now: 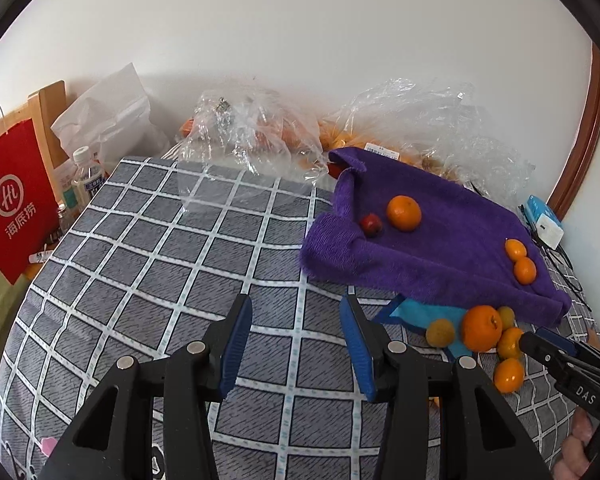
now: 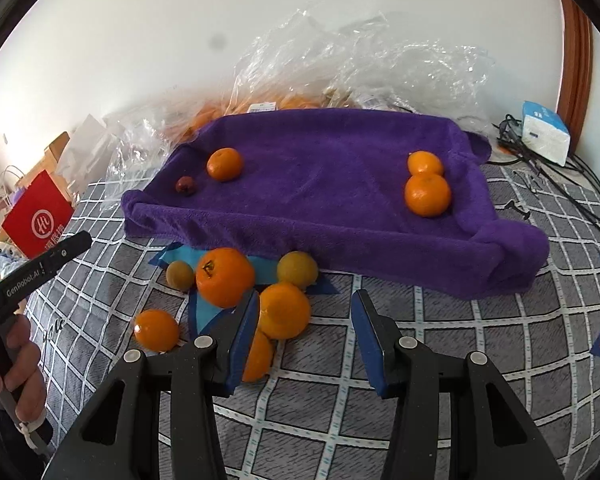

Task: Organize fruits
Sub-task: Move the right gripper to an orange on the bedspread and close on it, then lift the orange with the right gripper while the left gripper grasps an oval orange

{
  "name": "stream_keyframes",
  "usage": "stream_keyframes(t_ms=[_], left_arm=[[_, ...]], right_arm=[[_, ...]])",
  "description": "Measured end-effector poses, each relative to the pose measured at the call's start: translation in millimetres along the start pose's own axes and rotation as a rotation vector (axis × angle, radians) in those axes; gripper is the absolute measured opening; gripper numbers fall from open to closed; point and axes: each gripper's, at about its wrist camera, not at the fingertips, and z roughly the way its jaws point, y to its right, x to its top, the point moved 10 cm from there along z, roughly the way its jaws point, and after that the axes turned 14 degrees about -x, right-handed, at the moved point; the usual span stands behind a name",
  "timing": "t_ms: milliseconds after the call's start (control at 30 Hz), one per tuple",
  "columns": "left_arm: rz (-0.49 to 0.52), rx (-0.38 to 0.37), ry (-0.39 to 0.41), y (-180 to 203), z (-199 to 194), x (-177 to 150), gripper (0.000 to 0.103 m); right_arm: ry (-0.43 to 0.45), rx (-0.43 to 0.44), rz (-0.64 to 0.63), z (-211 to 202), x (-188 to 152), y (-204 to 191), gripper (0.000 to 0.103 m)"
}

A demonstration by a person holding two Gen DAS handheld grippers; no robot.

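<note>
Home bedroom, checked bedsheet, shopping bags

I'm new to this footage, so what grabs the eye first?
A purple towel spread like a tray on the checked bedcover, carrying three oranges and one small dark red fruit. In front of its near edge sits a loose cluster of oranges on blue tape, just ahead of the right hand-held gripper.

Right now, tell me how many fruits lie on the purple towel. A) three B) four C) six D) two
B: the purple towel carries a lone orange beside a small dark red fruit at its left end and a pair of oranges touching at its right end; the other fruit sits on the checked cloth in front.
</note>
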Motion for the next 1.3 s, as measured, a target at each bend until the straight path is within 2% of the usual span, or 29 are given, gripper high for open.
stream_keyframes(t_ms=[167, 200, 233, 267, 400, 567, 633, 733, 800, 1000, 1167, 1300], left_arm=[[-0.004, 0.004, -0.067, -8, 6, -22, 0.044], [0.000, 0.006, -0.076, -9, 5, -25, 0.044], [0.001, 0.004, -0.081, -10, 4, -28, 0.044], [-0.005, -0.001, -0.086, -12, 4, -31, 0.044], [-0.028, -0.018, -0.118, -15, 5, -41, 0.044], [-0.002, 0.004, -0.132, -14, 1, -49, 0.044], [0.019, 0.024, -0.136, -14, 0, -53, 0.044], [0.018, 0.045, -0.140, -14, -2, -56, 0.049], [0.003, 0.047, -0.142, -12, -3, -57, 0.055], [-0.004, -0.026, -0.161, 13, -4, -62, 0.055], [0.034, -0.103, -0.169, 49, 4, -60, 0.055], [0.034, -0.187, -0.154, 79, 8, -56, 0.055]], right_arm=[[-0.070, 0.029, 0.011, 17, -5, -11, 0.048], [-0.075, 0.030, 0.023, 20, -5, -11, 0.046], [-0.077, 0.033, 0.033, 21, -5, -11, 0.036], [-0.081, 0.030, 0.034, 21, -4, -10, 0.035], [-0.020, -0.019, 0.053, 7, 1, 7, 0.035], [0.039, -0.137, 0.007, -11, -9, 43, 0.035], [0.025, -0.143, 0.001, -9, -16, 53, 0.035], [-0.029, -0.121, 0.022, 3, -27, 61, 0.035], [-0.027, -0.103, 0.041, 7, -30, 63, 0.035], [0.005, -0.098, 0.046, 4, -31, 64, 0.035], [0.057, -0.170, 0.047, -8, -32, 82, 0.035], [0.053, -0.141, 0.081, -8, -34, 92, 0.035]])
